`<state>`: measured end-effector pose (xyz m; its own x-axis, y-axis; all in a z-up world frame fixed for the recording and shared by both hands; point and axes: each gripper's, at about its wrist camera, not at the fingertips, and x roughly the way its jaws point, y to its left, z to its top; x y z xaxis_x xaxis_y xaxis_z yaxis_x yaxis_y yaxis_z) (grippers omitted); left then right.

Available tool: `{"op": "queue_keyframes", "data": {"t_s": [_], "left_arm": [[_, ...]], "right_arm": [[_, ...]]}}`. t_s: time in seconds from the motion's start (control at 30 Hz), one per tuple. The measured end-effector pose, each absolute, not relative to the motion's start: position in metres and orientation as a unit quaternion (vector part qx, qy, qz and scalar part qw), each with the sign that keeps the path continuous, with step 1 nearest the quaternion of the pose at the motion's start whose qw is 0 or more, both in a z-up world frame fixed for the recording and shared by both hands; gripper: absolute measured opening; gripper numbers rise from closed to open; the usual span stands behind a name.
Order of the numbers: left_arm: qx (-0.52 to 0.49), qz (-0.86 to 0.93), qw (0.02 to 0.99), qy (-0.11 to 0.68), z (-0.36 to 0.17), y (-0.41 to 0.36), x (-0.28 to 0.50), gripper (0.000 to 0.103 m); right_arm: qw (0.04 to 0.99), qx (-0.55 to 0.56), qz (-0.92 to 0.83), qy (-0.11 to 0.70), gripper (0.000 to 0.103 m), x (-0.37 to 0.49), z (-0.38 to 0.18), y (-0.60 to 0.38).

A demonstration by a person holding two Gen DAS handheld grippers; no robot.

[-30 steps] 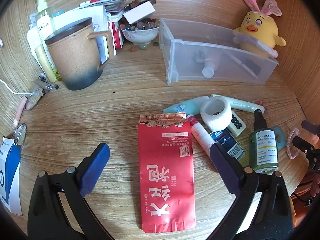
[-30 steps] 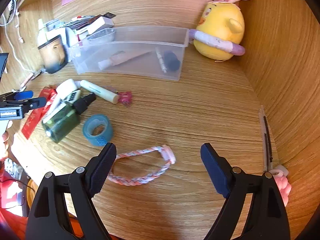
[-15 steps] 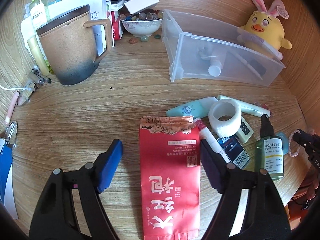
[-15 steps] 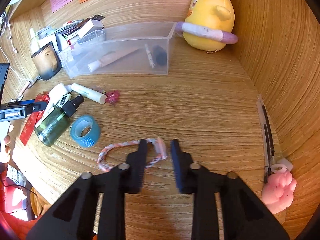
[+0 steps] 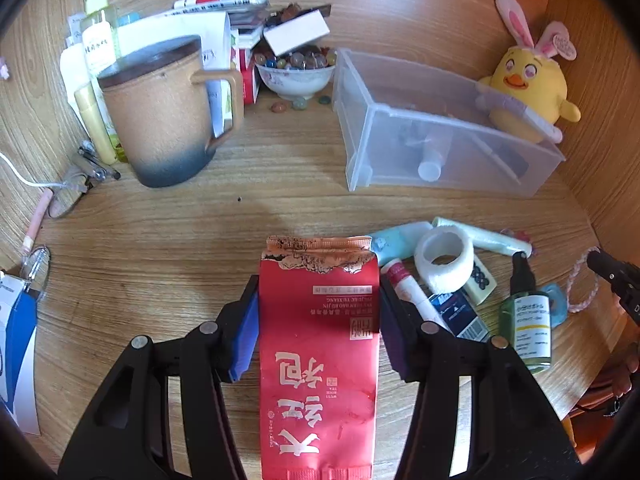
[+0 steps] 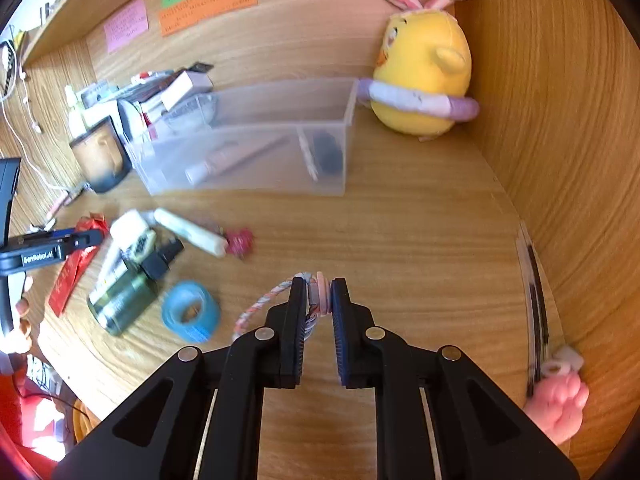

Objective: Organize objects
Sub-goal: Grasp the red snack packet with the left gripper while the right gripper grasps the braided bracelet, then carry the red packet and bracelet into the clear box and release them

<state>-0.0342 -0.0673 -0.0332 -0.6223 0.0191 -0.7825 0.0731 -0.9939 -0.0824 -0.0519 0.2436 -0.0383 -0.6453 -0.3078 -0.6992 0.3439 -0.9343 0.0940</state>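
**Both grippers clamped on desk items**

Wood-grain desk (image 5: 160, 240) in a corner nook, wooden walls behind and on the right.

Left wrist view: left gripper (image 5: 319, 316) has both pads pressed on the side edges of the red tea pouch (image 5: 319, 344), which lies flat, torn top pointing far. Gold Chinese print plus small "TEA" text; the rest isn't legible. Just right of the pouch is a tight cluster: red-and-white tube (image 5: 412, 294), white tape roll (image 5: 444, 260), mahjong tile (image 5: 482, 284), green spray bottle (image 5: 526, 320) with Japanese label. Open desk on the pouch's left and far side up to the brown mug (image 5: 160, 116). Clear plastic bin (image 5: 440, 132) sits far right with a tube inside; bowl of beads (image 5: 296, 72) is beside its left end, yellow chick plush (image 5: 528, 88) behind it.

Right wrist view: right gripper (image 6: 319, 300) is nearly closed, pinching the pink charm end of the braided bracelet (image 6: 260, 304); the loop trails left on the desk. Blue tape roll (image 6: 191, 312) sits just left of it. Open desk far and right up to the wall. Pink paw toy (image 6: 560, 400) near right against the wall. The other gripper's arm, at the left edge, reads "GenRobot.AI". Sticky notes (image 6: 208, 0) on the back wall are unreadable.
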Motion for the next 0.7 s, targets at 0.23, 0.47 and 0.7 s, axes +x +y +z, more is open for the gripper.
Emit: {"op": "queue_keyframes", "data": {"t_s": [0.23, 0.47, 0.7], "left_arm": [[0.395, -0.918, 0.009, 0.043, -0.004, -0.059, -0.031, 0.054], [0.359, -0.932, -0.014, 0.042, 0.021, -0.043, -0.044, 0.054], [0.340, -0.939, -0.030, 0.041, 0.037, -0.028, -0.057, 0.054]], "right_arm": [[0.192, 0.348, -0.917, 0.023, 0.011, -0.059, -0.015, 0.234], [0.204, 0.312, -0.928, 0.019, 0.011, -0.072, 0.008, 0.222], [0.221, 0.292, -0.930, 0.012, 0.011, -0.089, 0.024, 0.209]]}}
